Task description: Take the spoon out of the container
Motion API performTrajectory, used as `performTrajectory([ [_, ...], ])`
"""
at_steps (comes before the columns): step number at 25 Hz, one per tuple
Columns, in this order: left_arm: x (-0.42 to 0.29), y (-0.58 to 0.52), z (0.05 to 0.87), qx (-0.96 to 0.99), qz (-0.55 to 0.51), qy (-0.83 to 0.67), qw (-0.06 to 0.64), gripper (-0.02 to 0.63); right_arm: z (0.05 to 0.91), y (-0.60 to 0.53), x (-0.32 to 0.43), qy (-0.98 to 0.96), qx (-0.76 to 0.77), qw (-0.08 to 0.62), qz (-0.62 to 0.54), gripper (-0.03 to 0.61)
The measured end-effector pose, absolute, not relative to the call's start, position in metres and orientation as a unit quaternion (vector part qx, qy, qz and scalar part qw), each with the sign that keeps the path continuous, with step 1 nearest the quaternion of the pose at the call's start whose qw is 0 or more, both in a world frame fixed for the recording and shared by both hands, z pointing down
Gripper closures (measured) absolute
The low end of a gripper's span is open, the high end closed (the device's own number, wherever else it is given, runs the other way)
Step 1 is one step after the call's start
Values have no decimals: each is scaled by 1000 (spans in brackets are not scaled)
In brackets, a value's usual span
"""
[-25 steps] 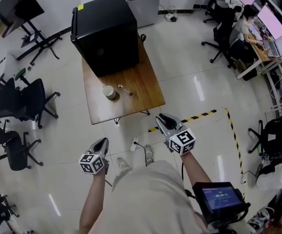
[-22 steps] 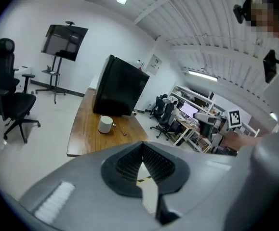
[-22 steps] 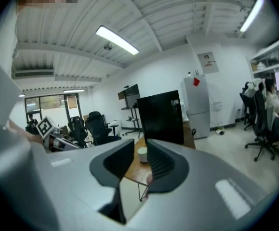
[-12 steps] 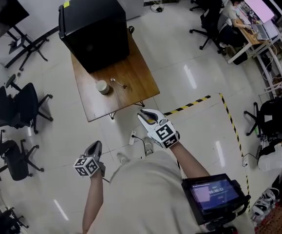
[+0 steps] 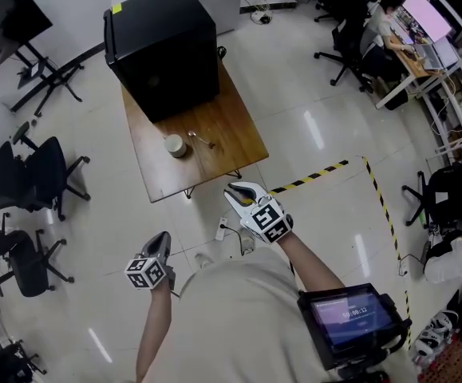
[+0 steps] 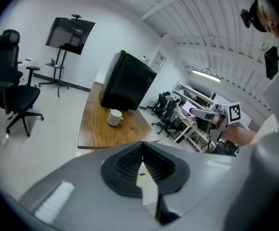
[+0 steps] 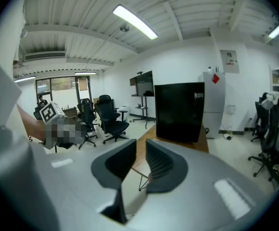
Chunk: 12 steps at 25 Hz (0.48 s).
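A white cup [image 5: 175, 145] stands on the wooden table [image 5: 223, 154], far ahead of both grippers. A small metal spoon [image 5: 201, 140] lies on the tabletop just right of the cup, outside it. In the left gripper view the cup [image 6: 114, 117] and the spoon [image 6: 130, 126] sit side by side. My left gripper [image 5: 160, 241] hangs low over the floor, its jaws meeting at the tips, empty. My right gripper [image 5: 238, 191] is held near the table's front edge, jaws closing to a narrow gap with nothing between them [image 7: 140, 147].
A large black cabinet [image 5: 163, 46] fills the table's far end. Office chairs [image 5: 43, 174] stand to the left, a monitor stand [image 5: 23, 22] beyond them. Yellow-black floor tape [image 5: 310, 178] runs on the right, and a person sits at desks [image 5: 390, 22] far right.
My right gripper has moved left toward the table's front edge and its jaws have narrowed. The left gripper has barely shifted. Cup and spoon have not moved.
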<state>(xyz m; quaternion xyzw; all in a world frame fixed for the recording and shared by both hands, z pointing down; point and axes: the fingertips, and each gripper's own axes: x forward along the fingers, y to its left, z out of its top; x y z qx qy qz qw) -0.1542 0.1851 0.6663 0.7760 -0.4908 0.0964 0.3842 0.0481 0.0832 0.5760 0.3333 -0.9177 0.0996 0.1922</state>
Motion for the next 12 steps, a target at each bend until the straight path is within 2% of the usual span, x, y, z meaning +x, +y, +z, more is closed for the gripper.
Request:
performTrajectory([
  [12, -155, 179, 674, 780, 92, -486, 384, 614, 609, 97, 37, -911, 316, 234, 125, 528],
])
